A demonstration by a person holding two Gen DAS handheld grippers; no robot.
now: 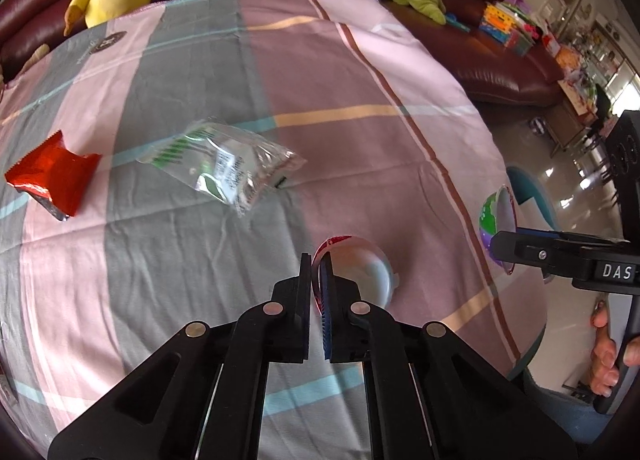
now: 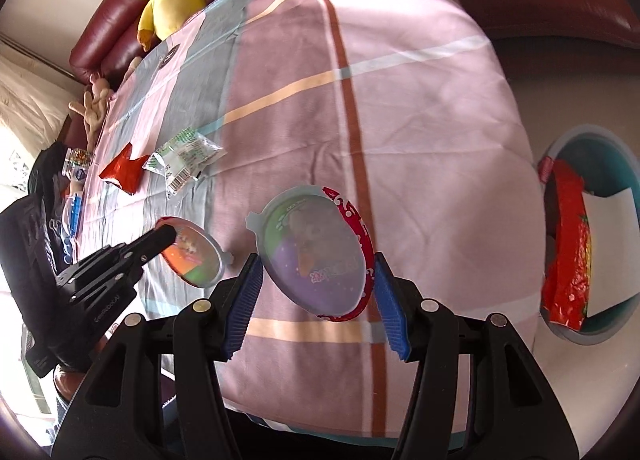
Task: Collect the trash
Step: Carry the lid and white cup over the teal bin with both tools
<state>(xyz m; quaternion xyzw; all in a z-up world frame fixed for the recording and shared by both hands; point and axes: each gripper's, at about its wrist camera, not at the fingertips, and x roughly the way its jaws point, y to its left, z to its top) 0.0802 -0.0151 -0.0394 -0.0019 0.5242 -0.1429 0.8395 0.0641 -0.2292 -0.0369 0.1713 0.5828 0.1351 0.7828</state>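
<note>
Both grippers are clamping light, stiff egg-shaped shells: left gripper (image 1: 316, 292) pinching one shell's (image 1: 360, 272) thin rim, right gripper (image 2: 316, 288) spanning the other's (image 2: 316, 252) width.

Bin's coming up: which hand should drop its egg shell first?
Right, probably: the right gripper holds its egg shell nearer the bin; the left gripper is farther away.

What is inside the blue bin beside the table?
Inside the blue bin lie a red snack bag and a white sheet of paper. These cover the bottom, so anything under them cannot be seen.
</note>
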